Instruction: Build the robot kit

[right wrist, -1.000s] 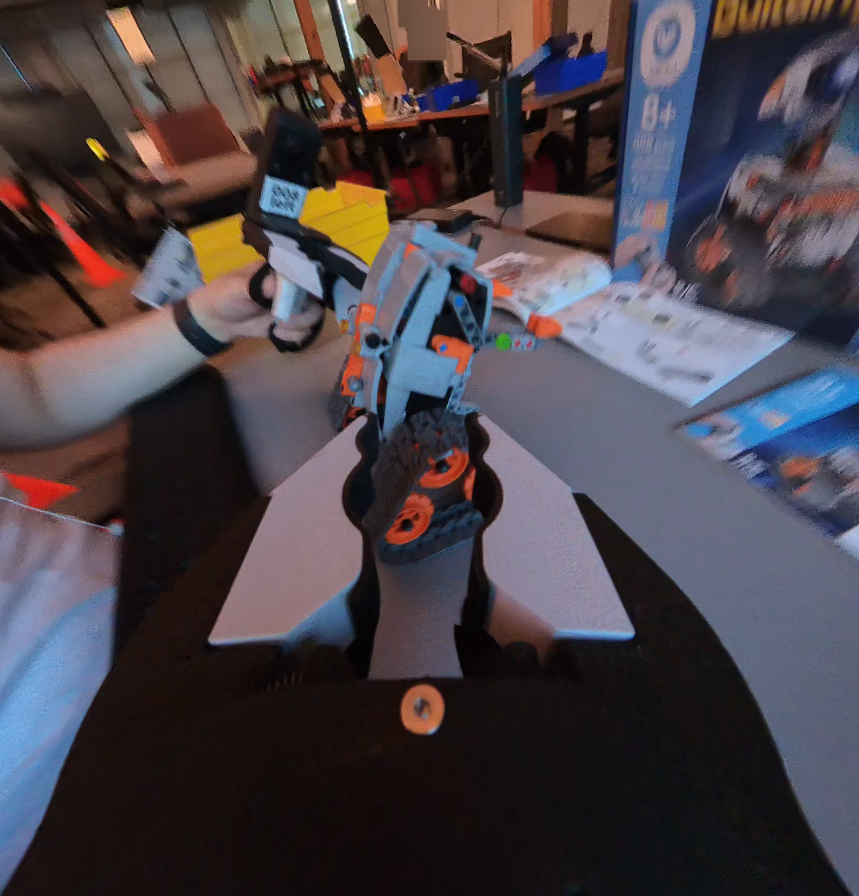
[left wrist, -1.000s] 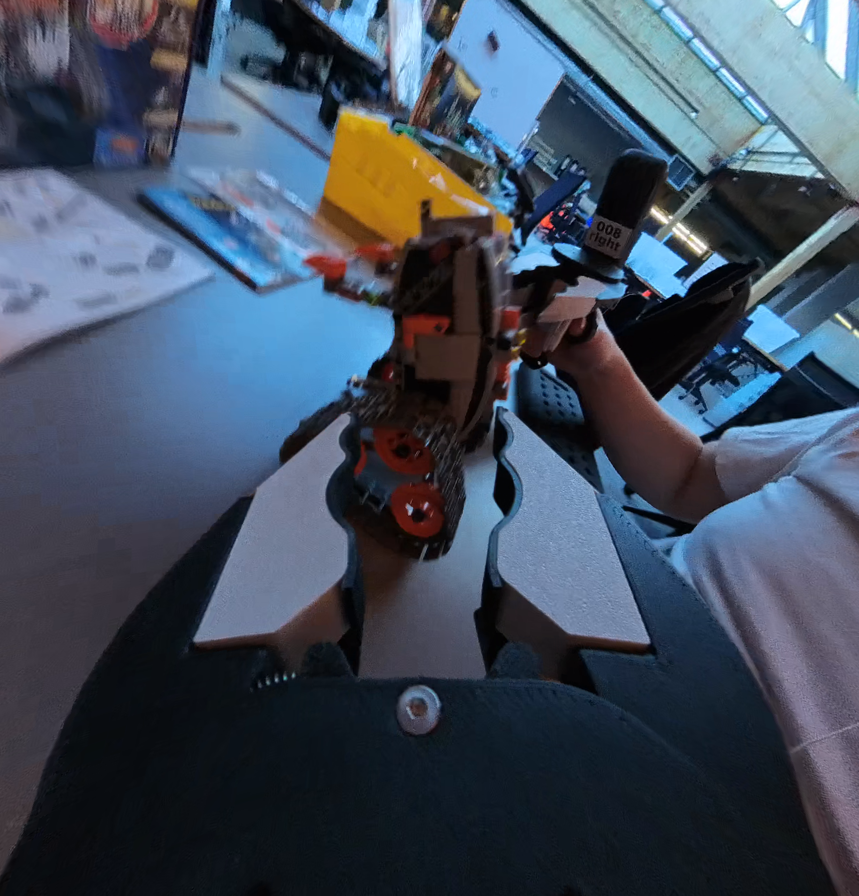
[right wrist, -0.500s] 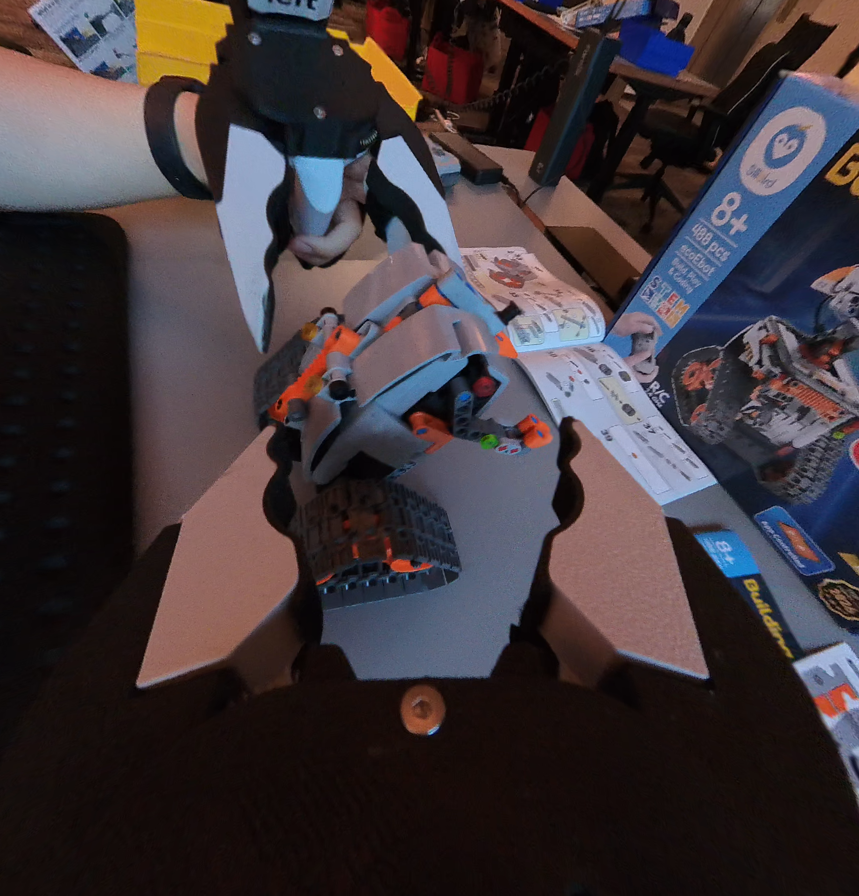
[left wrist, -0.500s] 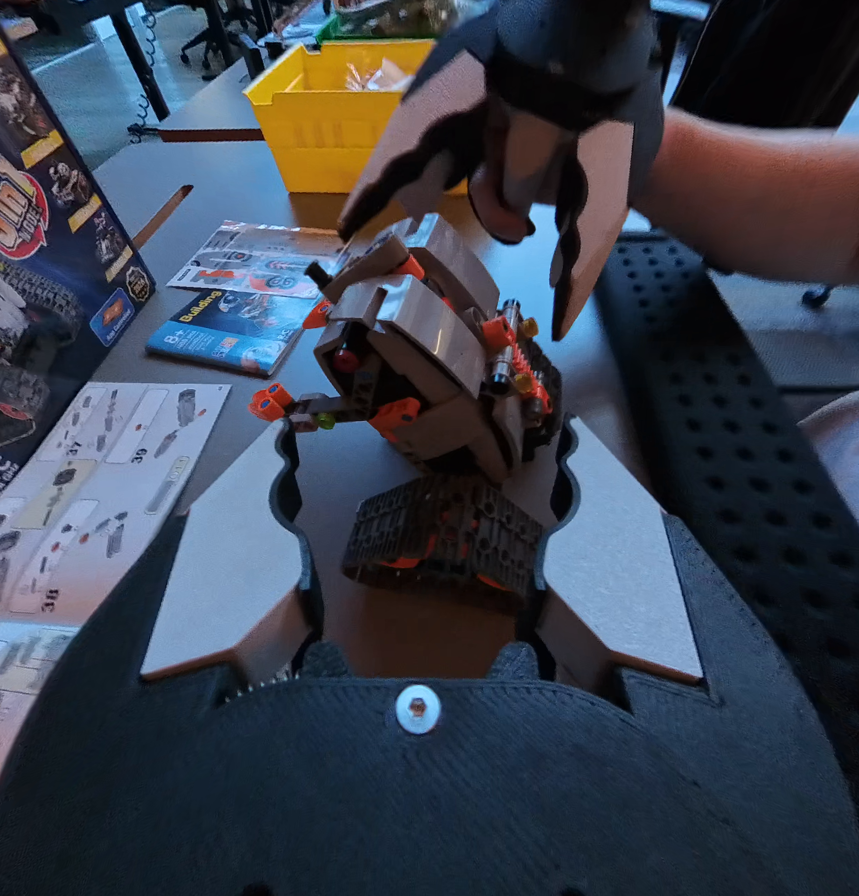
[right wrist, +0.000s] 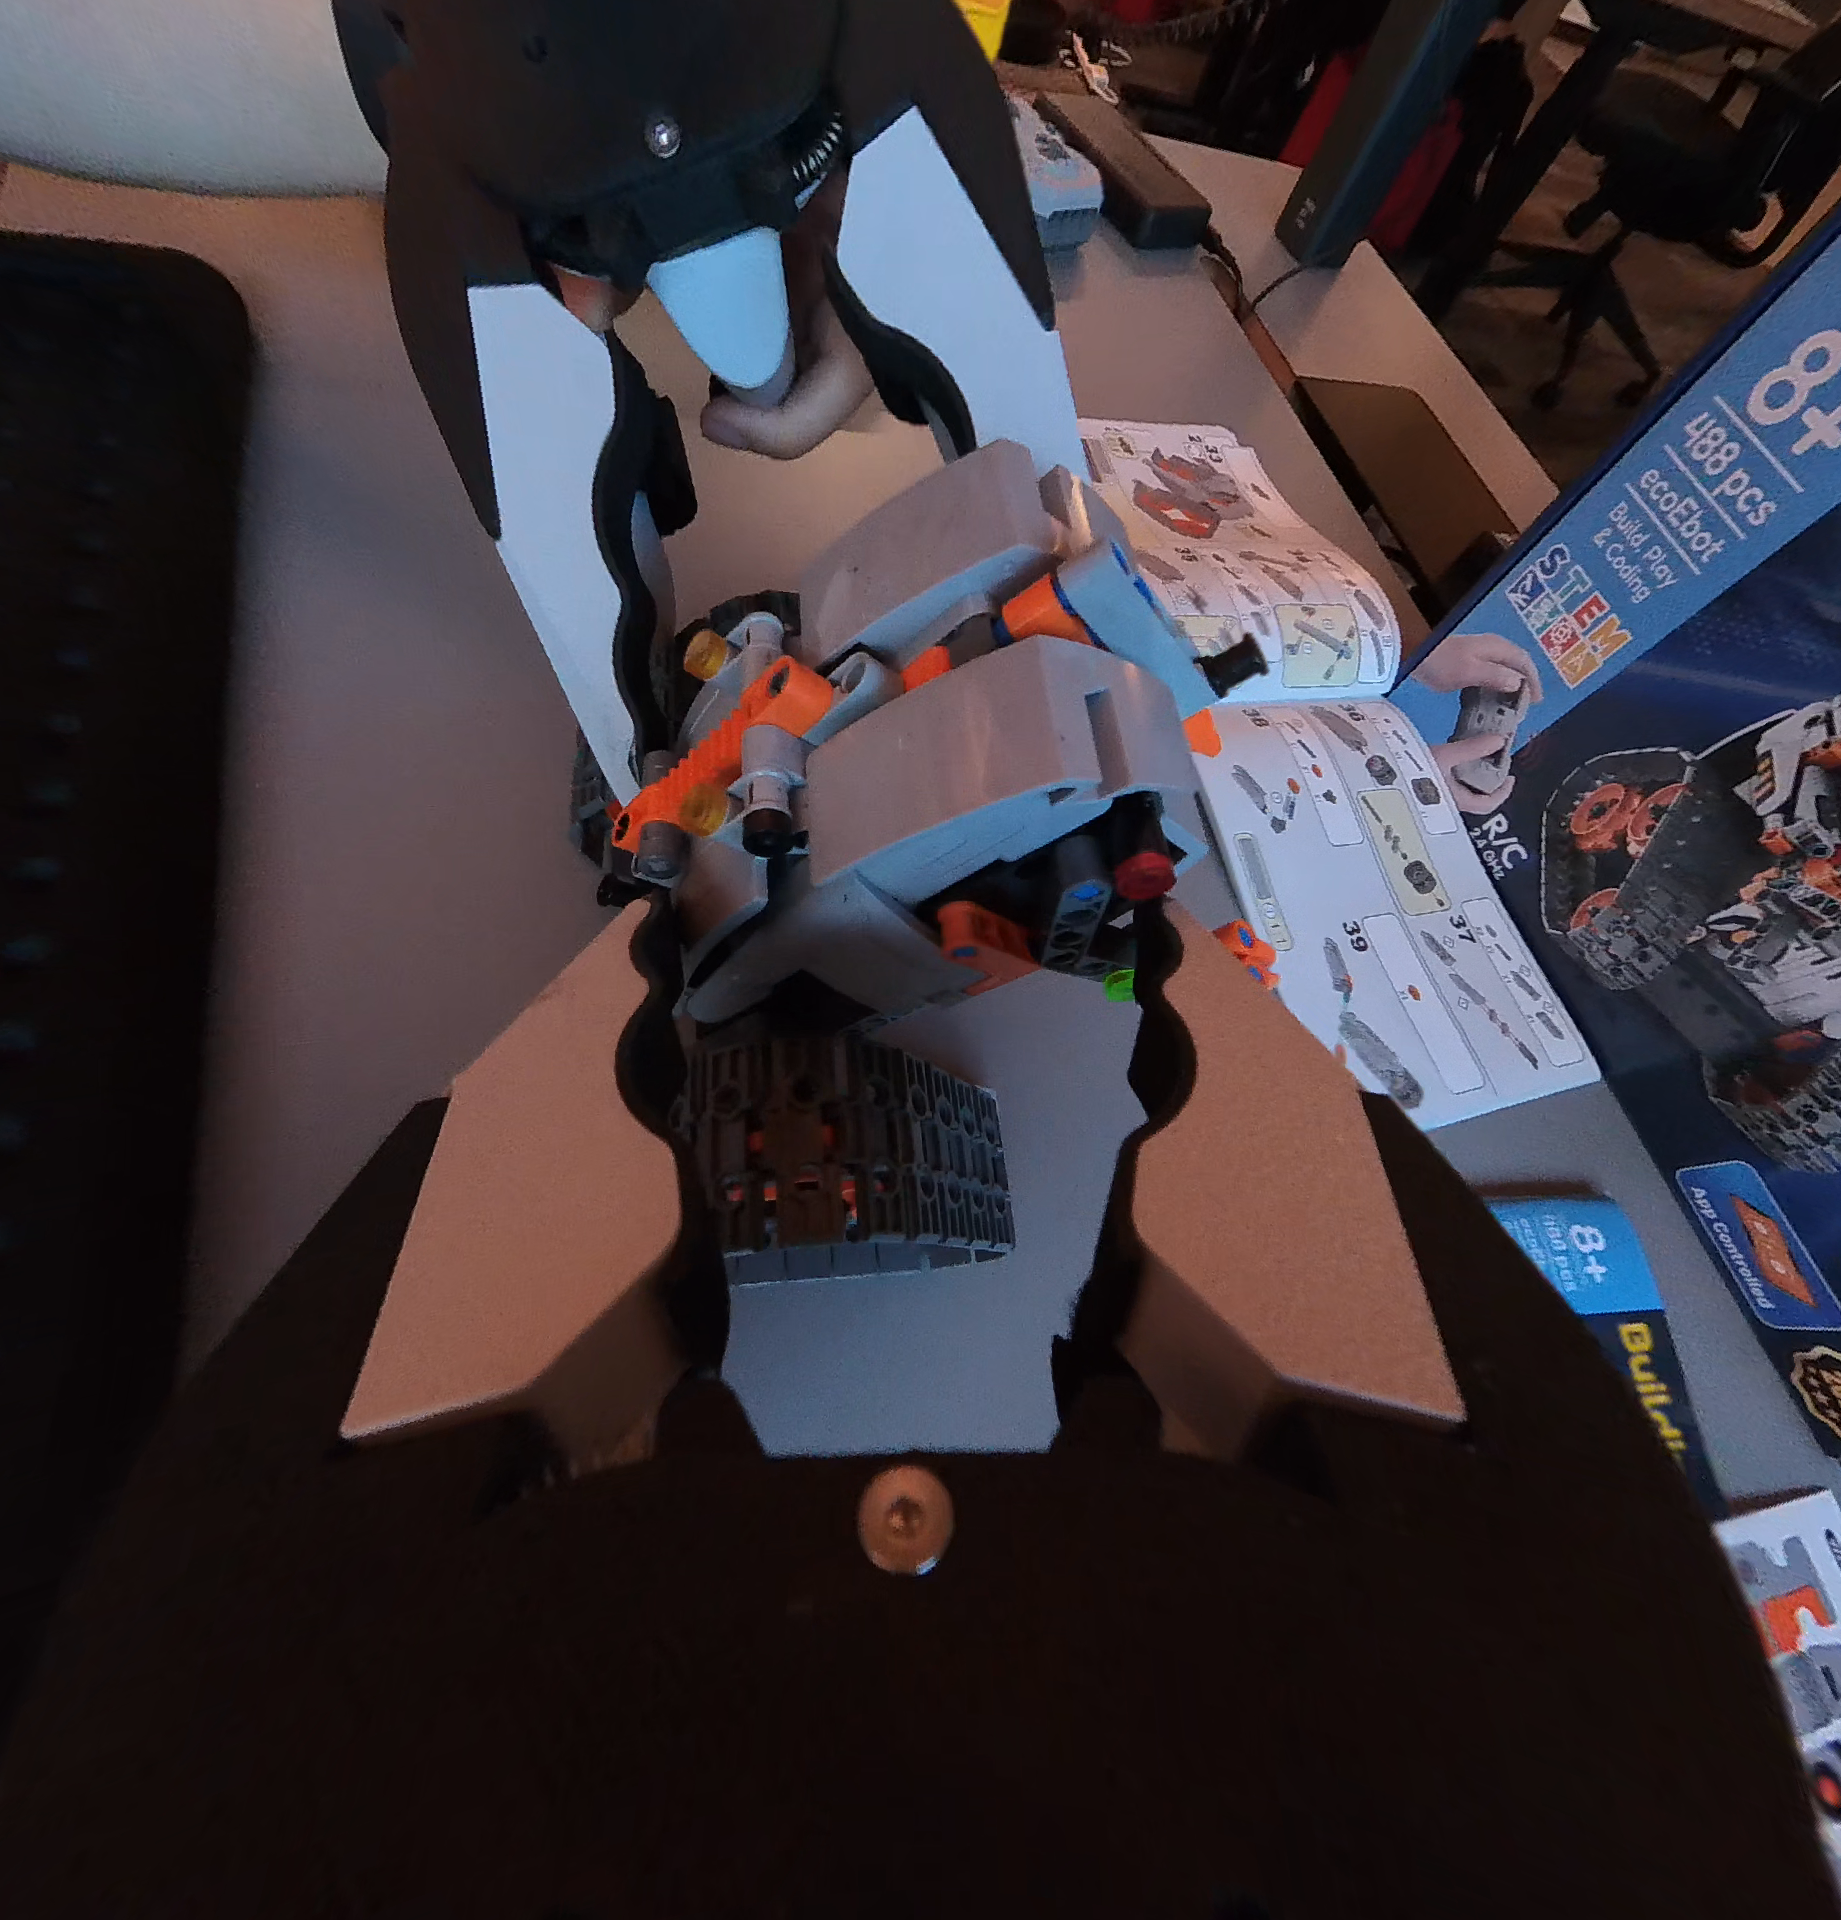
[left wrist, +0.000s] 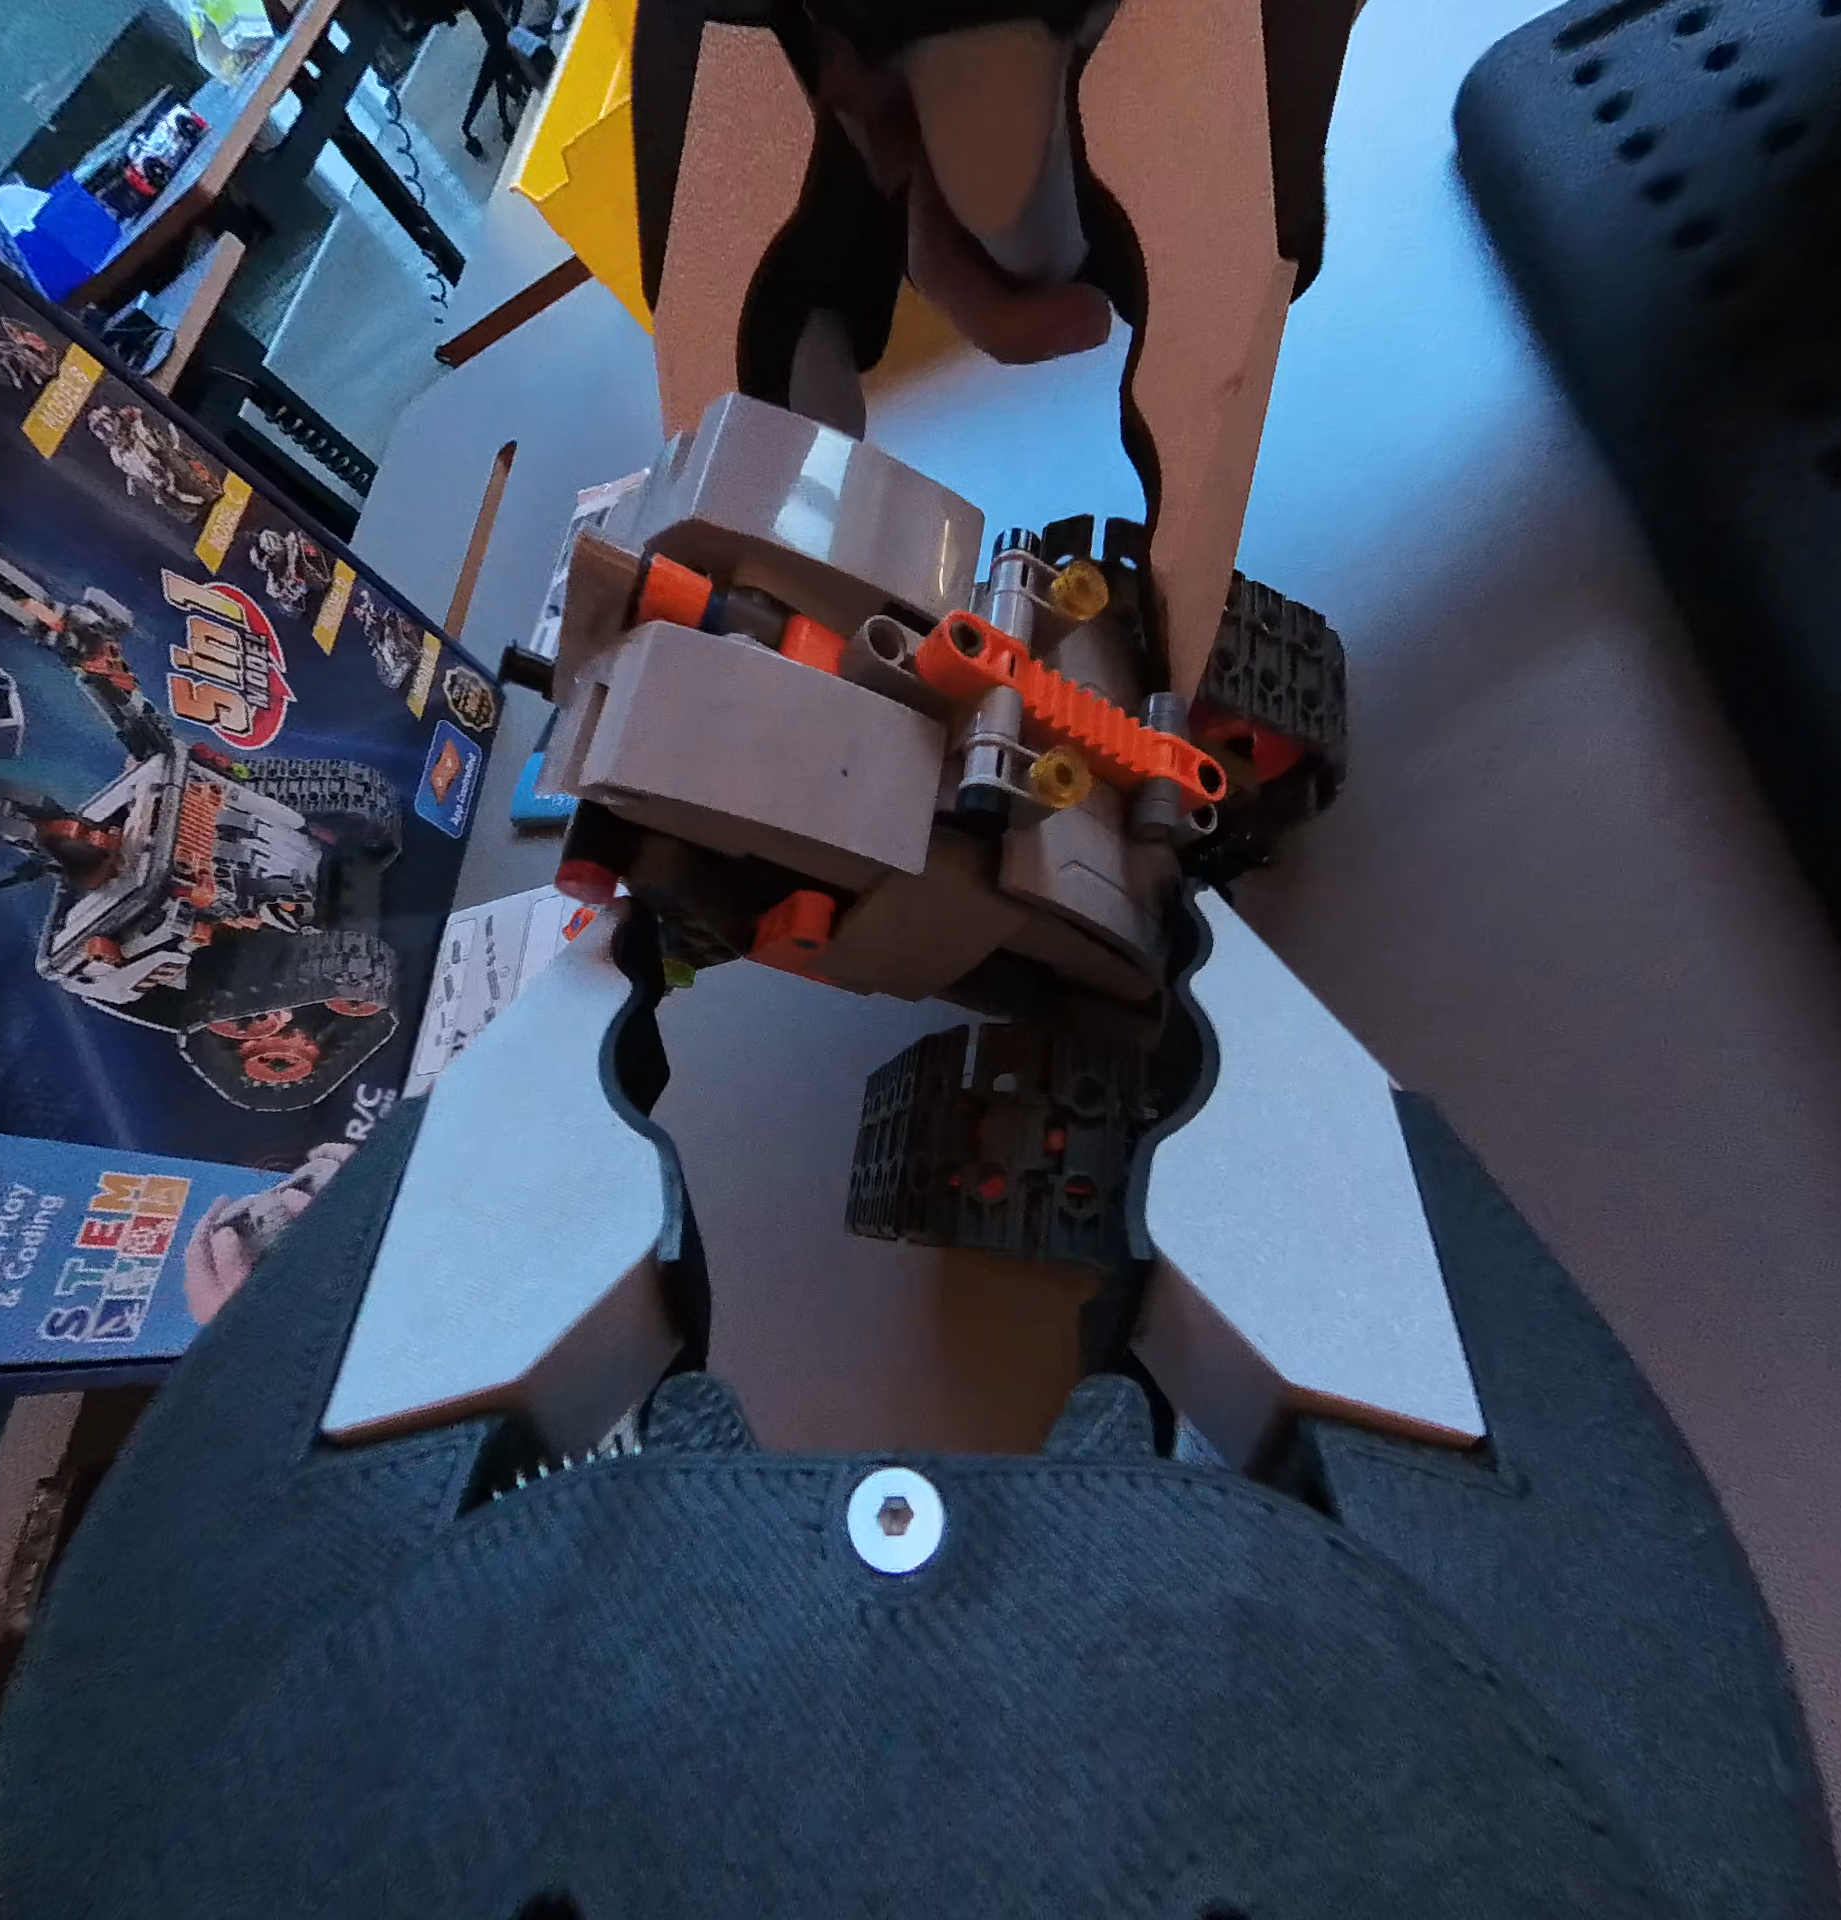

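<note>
The left hand-held gripper (left wrist: pixel 911 997) is spread wide, released, its fingers flanking the near track of the toy vehicle (left wrist: pixel 874 769). The right hand-held gripper (right wrist: pixel 900 961) is likewise released, fingers either side of the vehicle's opposite track. The vehicle, grey with orange parts and black tracks, rests on the table (right wrist: pixel 895 1371). Beside it lies an instruction booklet (right wrist: pixel 1363 883); beyond the booklet stands a blue box (right wrist: pixel 1726 831). Behind the vehicle sits a yellow bin (left wrist: pixel 583 177).

Plastic model on a matt tabletop

The toy vehicle (left wrist: pixel 843 748) is smooth, slightly glossy grey plastic with ribbed black treads; the box (right wrist: pixel 1726 727) is glossy printed card; the tabletop (left wrist: pixel 1518 935) is matt.
</note>
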